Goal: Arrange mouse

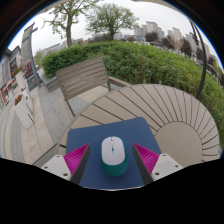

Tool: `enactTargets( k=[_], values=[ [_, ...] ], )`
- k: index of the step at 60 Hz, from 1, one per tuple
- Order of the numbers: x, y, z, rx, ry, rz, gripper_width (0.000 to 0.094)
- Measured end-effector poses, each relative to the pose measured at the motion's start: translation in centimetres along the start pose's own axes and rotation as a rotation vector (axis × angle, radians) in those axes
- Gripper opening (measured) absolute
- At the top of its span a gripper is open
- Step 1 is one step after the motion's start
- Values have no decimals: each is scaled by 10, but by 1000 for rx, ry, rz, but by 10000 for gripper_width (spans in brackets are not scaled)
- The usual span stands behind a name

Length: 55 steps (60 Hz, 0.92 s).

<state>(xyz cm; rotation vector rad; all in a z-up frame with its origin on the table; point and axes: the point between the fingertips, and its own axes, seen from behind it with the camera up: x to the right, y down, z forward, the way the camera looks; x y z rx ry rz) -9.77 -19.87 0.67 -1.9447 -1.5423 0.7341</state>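
Mouse [113, 152] lies on blue mouse pad [112, 140] on round slatted bench [170, 115] | sits between the fingers [76, 157], gaps both sides | fingers spread apart, gripping nothing | long axis points near-to-far, in line with the fingers.

Outdoor park: bench [82, 77], hedge [150, 62], trees [110, 17]

The gripper [112, 158] sits at the bottom centre of the frame, its two pink-padded fingers [77, 156] spread wide apart, angled inward, touching nothing between them.
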Motion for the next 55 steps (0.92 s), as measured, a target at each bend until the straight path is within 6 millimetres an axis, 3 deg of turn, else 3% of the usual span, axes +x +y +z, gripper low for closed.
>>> enactTargets(
  k=[5,9,15,22,29,37,45,55],
  values=[
    [-7,-10,-37,-15,-19,5,849],
    [-15,-15,-78,-21,-43,-5,844],
    [-6,-13,-148,-40,-18,-45,845],
    [7,10,-221,-98,17,-33,846],
    [18,21,-268,-107,48,-26,849],
    [30,23,-293,-80,81,-49,845],
    [45,28,-296,-76,120,-45,846],
    [44,39,-298,-92,108,-29,843]
  ],
)
